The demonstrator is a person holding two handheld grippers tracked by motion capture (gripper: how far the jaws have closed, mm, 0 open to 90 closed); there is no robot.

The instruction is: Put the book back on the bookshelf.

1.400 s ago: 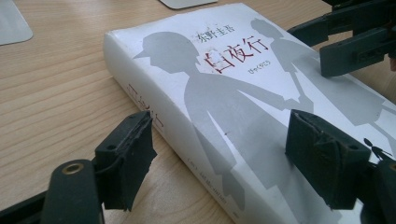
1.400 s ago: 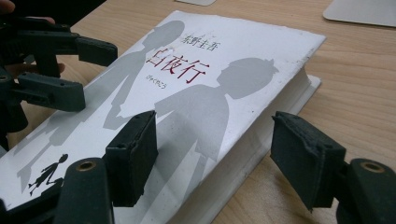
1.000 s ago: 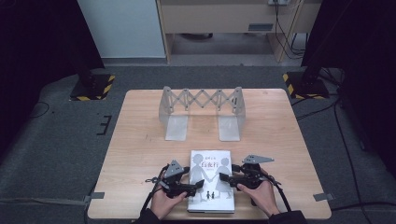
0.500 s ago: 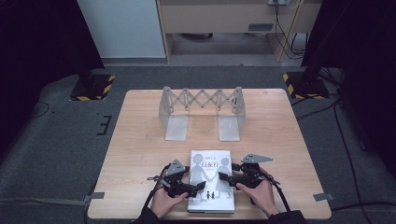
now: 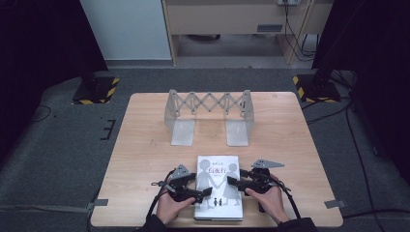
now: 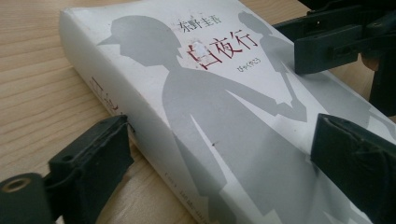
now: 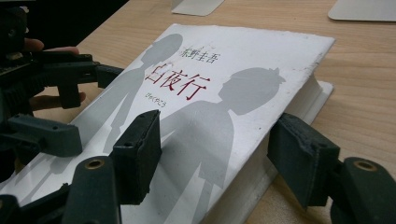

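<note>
A white book (image 5: 218, 186) with grey figures and red letters on its cover lies flat near the table's front edge. My left gripper (image 5: 205, 191) is at the book's left side, open. In the left gripper view its jaws (image 6: 219, 158) straddle the spine edge, one beside the spine on the wood and one over the cover. My right gripper (image 5: 232, 182) is at the book's right side, also open. In the right gripper view its jaws (image 7: 222, 154) straddle the page edge of the book (image 7: 205, 93). The fingertips of the two grippers face each other over the cover.
A grey metal accordion rack (image 5: 208, 104) with two flat feet stands at the back middle of the wooden table (image 5: 145, 150). Bare wood lies between it and the book. Black and yellow stand bases (image 5: 94, 92) sit on the floor beyond the back corners.
</note>
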